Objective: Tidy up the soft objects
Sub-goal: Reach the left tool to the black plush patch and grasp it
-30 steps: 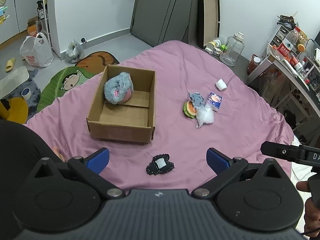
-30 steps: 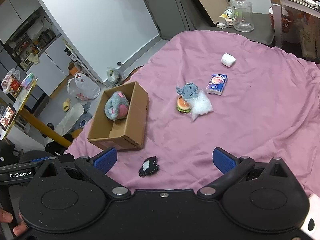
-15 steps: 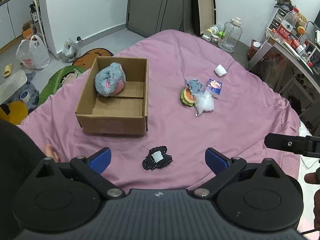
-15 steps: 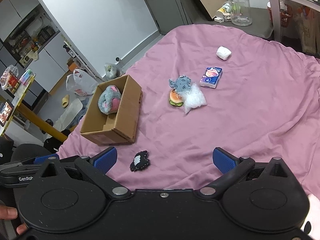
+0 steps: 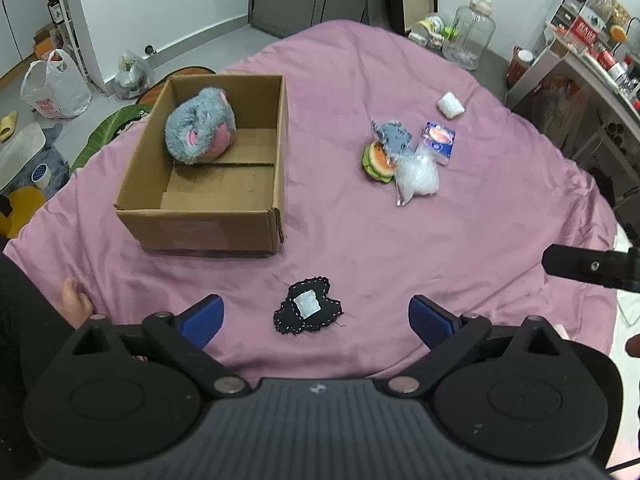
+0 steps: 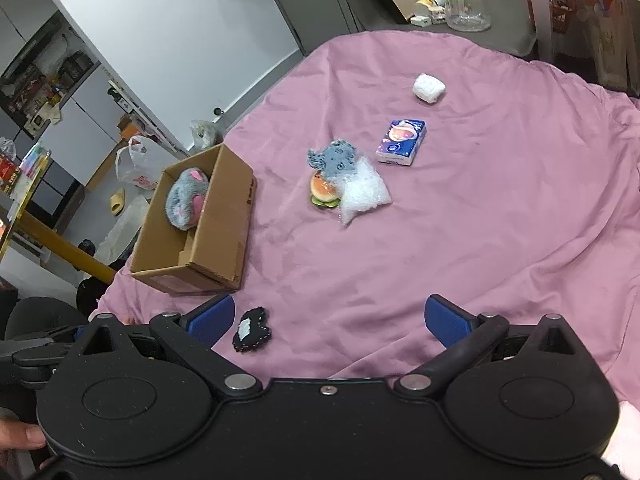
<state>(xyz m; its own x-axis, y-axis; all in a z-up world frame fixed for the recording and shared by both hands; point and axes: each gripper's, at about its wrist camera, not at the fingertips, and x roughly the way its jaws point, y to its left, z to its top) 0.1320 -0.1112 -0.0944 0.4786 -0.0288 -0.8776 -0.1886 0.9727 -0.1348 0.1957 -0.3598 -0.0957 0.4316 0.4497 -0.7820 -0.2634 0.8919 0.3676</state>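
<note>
A cardboard box stands on the pink bedsheet with a grey-pink plush toy inside. A black patch lies just ahead of my open, empty left gripper. A burger toy, a grey felt piece, a clear plastic bag, a tissue pack and a white wad lie farther off. My right gripper is open and empty.
The bed's left edge drops to a floor with plastic bags and a mat. A glass jar and a cluttered table stand beyond the far right side. The right gripper's body shows at the left view's right edge.
Both grippers have moved forward and lower toward the bed. The box and the black patch appear nearer. Nothing was taken hold of.
</note>
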